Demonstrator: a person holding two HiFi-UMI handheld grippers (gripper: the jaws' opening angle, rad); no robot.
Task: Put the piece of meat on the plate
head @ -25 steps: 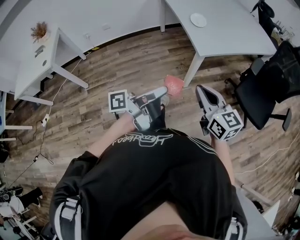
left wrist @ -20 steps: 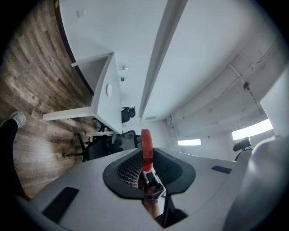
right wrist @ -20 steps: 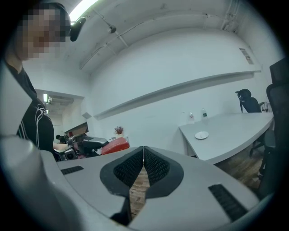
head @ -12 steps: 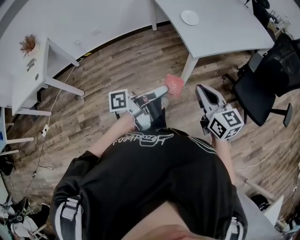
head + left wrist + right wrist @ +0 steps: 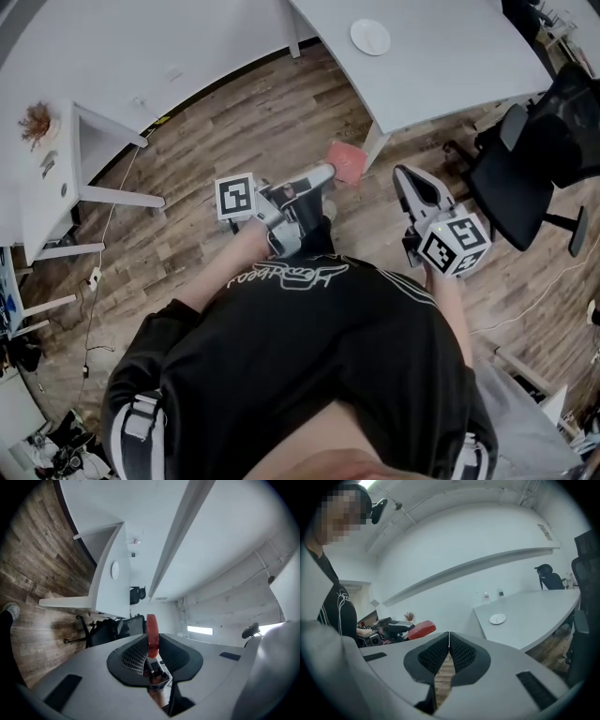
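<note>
With the piece of meat (image 5: 348, 165) pinched in your left hand-held gripper (image 5: 328, 174) and your right hand-held gripper (image 5: 403, 176) closed empty, you've stepped closer to the plate (image 5: 370, 37) on the counter (image 5: 450, 80), which is still out of reach.

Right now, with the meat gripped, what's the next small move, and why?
Probably carry the left hand-held gripper forward toward the small round white plate. Its jaws are shut on the flat red piece of meat, and the plate sits empty on the white desk ahead, some way off.
</note>
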